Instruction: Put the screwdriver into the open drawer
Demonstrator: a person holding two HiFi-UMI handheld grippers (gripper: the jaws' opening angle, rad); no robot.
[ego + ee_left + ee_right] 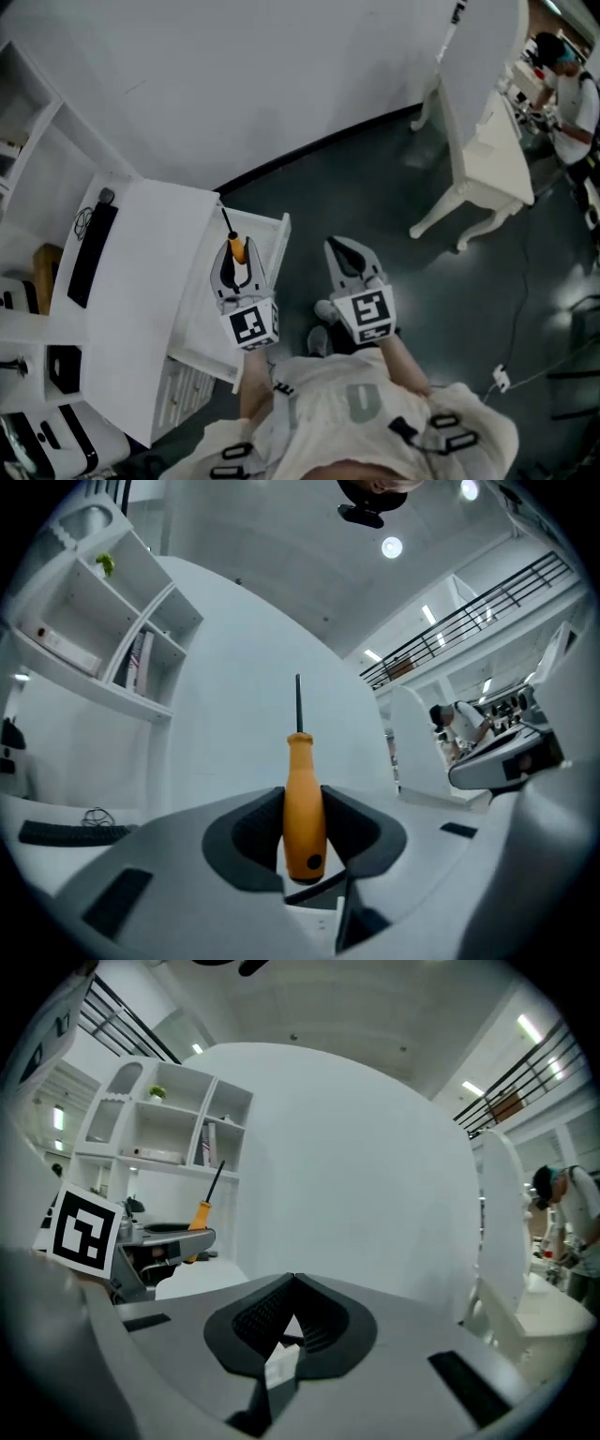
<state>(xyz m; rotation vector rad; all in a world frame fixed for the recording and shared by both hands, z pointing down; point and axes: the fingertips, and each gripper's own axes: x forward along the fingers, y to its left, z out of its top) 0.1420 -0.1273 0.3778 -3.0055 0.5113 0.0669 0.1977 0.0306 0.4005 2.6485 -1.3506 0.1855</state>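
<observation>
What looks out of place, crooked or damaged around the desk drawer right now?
Nothing stands out. The left tongs grip the orange screwdriver by its handle, shaft pointing ahead, and in the head view it lies over the open drawer. The right tongs are shut and empty.

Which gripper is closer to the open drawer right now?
Left. The left gripper, clamped on the screwdriver, is above the open drawer; the right gripper, shut, is beside it over the floor.

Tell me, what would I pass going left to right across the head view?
Black keyboard → left hand-held gripper holding the orange screwdriver → right hand-held gripper → white table → person.
</observation>
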